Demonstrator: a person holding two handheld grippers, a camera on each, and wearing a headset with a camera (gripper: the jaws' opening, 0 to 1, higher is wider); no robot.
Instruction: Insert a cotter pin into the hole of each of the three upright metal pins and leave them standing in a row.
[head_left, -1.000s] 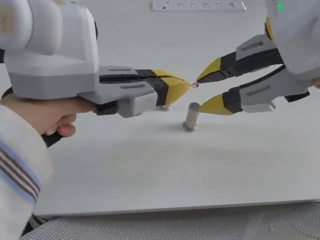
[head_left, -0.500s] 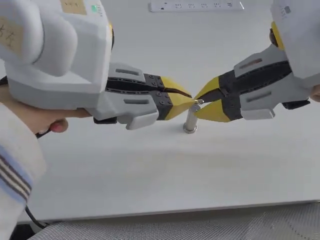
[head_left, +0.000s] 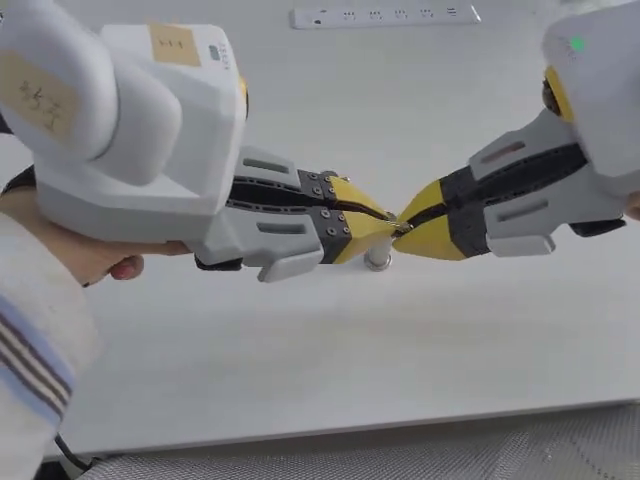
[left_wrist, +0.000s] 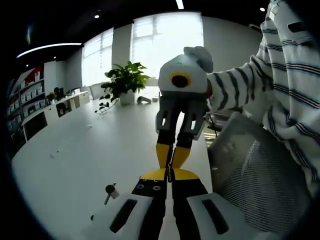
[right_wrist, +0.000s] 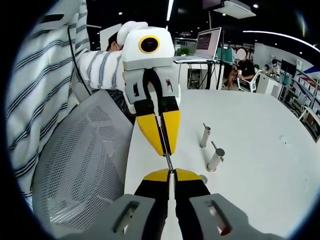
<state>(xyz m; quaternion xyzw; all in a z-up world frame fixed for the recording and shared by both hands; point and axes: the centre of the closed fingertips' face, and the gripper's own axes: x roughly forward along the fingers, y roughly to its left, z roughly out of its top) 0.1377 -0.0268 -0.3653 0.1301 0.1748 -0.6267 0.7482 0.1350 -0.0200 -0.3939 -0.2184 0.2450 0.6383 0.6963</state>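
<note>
**Both claws meeting tip to tip above the white bench (head_left: 300, 340).** In the head view we are seeing the left claw (head_left: 388, 222) reaching in from the left and the right claw (head_left: 404, 228) reaching in from the right. Each has its yellow jaws pressed together on one end of a single cotter pin (head_left: 397, 226).

The cotter pin is lying with its long axis along the line joining the two claws. It is roughly level with the bench top, with one end pointing into each claw. It is being held in the air, clear of the bench.

Just below the meeting tips, an upright metal pin (head_left: 377, 260) is standing on the bench with its upper part hidden behind the jaws. We cannot tell whether the cotter pin is touching it.

In the right gripper view we are looking along the right claw's own jaws. The cotter pin is showing as a thin straight rod running directly away from them into the closed left claw.

To the right of this line, a second metal pin (right_wrist: 216, 159) and a third metal pin (right_wrist: 205, 136) are standing upright on the bench, near each other. Each is showing a thin wire projecting from near its top.

A hand (head_left: 85, 250) in a striped sleeve (head_left: 30, 350) is gripping the left tool's handle. A power strip (head_left: 380, 15) is lying at the far edge of the bench.
</note>
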